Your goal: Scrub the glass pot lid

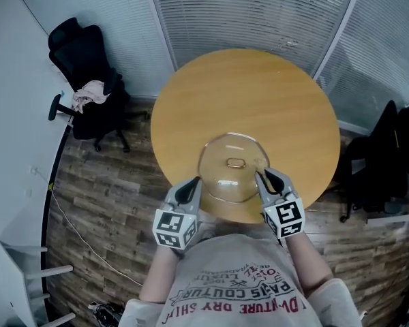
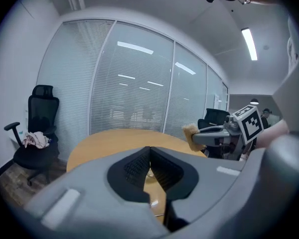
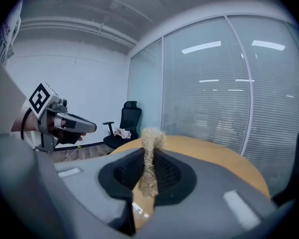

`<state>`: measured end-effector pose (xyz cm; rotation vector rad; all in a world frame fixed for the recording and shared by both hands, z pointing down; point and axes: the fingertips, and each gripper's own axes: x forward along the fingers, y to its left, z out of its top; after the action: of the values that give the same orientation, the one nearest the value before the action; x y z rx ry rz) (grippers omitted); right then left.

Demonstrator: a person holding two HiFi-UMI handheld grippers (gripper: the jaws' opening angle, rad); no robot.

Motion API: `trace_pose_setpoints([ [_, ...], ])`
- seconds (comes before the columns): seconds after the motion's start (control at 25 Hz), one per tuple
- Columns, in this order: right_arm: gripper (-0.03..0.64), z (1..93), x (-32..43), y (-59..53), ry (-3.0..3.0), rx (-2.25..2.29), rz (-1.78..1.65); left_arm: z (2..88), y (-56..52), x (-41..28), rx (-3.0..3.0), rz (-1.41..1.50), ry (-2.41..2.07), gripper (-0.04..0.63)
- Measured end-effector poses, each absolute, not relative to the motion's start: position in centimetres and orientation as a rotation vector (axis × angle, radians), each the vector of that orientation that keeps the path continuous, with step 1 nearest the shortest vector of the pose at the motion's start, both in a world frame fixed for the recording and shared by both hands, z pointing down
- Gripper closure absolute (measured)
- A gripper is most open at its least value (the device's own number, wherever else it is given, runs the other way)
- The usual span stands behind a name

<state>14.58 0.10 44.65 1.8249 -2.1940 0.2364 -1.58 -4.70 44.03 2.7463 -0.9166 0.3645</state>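
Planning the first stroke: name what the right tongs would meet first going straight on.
Probably the clear glass pot lid: the right tongs, shut on a tan fibrous scrubbing pad, point across its rim. They look level, so they may pass above it.

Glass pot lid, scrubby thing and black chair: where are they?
Clear round glass pot lid point(image 1: 221, 176): head view, glass dome beside the handle.
Tan fibrous scrubber point(image 3: 151, 137): right gripper view, its top tuft.
Black office chair point(image 1: 75, 43): head view, backrest.
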Motion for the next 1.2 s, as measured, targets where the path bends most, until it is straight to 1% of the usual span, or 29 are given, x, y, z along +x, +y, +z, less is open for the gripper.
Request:
trace_pose_setpoints([
  [0.24, 0.566, 39.6, 15.6, 0.7, -2.281, 1.928, 0.107, 39.7, -4.7, -0.9, 2.827, 0.284, -0.935, 0.588],
  [0.44, 0.566, 38.2, 16.1, 1.0, -2.296, 1.947, 0.051, 37.5, -4.5, 0.3, 2.886, 0.260, -0.911, 0.588],
  [1.2, 0.568, 38.1, 17.5, 0.6, -2.290, 1.981, 0.102, 38.1, -5.2, 2.1, 2.871, 0.262, -0.877, 0.588],
])
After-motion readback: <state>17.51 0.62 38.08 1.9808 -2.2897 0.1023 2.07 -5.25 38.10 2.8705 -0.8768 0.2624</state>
